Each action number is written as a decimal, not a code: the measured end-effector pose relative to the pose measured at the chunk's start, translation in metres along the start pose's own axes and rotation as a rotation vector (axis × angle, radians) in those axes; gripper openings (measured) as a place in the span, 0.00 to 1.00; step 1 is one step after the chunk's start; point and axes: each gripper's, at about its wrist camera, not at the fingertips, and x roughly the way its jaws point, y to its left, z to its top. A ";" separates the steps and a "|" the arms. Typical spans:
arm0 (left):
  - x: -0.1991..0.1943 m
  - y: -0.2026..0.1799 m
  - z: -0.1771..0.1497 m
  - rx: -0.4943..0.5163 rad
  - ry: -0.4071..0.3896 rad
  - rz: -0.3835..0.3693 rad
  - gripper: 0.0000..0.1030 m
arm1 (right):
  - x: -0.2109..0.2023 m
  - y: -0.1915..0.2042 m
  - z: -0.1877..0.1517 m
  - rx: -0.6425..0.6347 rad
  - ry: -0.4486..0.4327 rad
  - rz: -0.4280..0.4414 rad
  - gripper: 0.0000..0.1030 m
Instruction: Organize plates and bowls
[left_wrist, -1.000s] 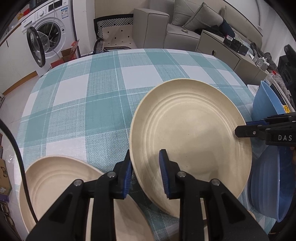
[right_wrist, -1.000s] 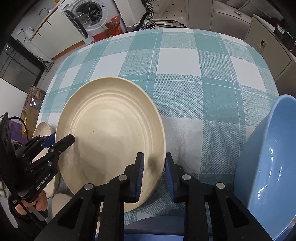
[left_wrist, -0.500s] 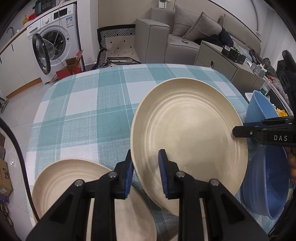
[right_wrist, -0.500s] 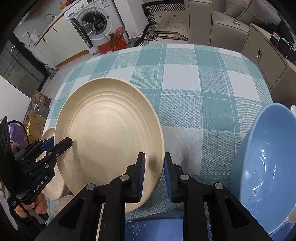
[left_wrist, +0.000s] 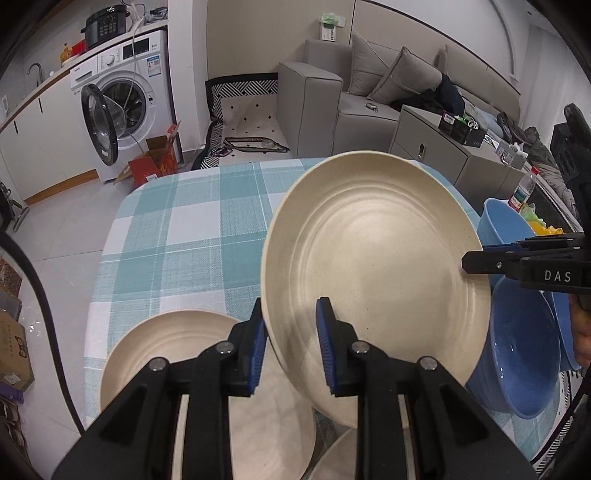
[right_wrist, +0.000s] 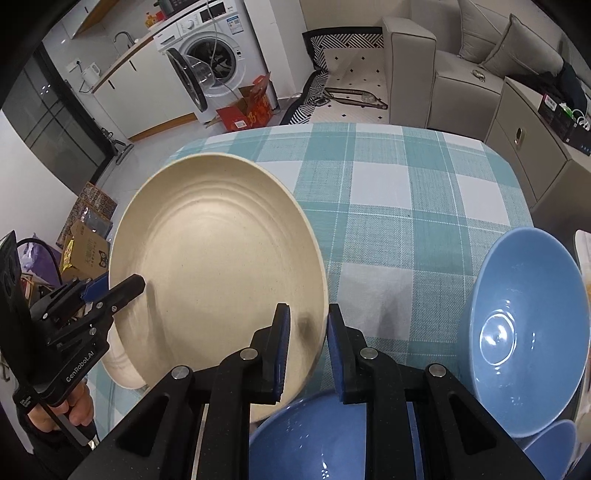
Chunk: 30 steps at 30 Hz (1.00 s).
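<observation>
A large cream ridged plate (left_wrist: 373, 266) is held in the air above the checked table, tilted, gripped at opposite rims by both grippers. My left gripper (left_wrist: 290, 339) is shut on its near-left rim. My right gripper (right_wrist: 308, 345) is shut on its right rim; the plate also shows in the right wrist view (right_wrist: 218, 277). A second cream plate (left_wrist: 155, 354) lies on the table below the left gripper. Blue bowls sit on the right: one large bowl (right_wrist: 524, 332), another under the right gripper (right_wrist: 314, 439).
The teal-and-white checked tablecloth (right_wrist: 399, 206) covers the table. A third cream dish edge (left_wrist: 336, 458) shows at the bottom. Beyond the table are a washing machine (left_wrist: 125, 99), a grey sofa (left_wrist: 362, 103) and a cabinet (left_wrist: 436, 151).
Both grippers have lifted the cream plate well above the table, and both cameras now see more of the room. The lower cream plate and the blue bowls stayed on the table.
</observation>
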 end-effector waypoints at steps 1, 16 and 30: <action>-0.004 0.001 -0.001 -0.004 -0.003 -0.003 0.23 | -0.003 0.003 -0.002 -0.006 -0.005 -0.001 0.19; -0.059 0.002 -0.022 -0.012 -0.078 0.029 0.23 | -0.051 0.034 -0.023 -0.078 -0.080 0.016 0.19; -0.106 -0.007 -0.051 0.004 -0.142 0.062 0.23 | -0.092 0.052 -0.060 -0.139 -0.149 0.037 0.19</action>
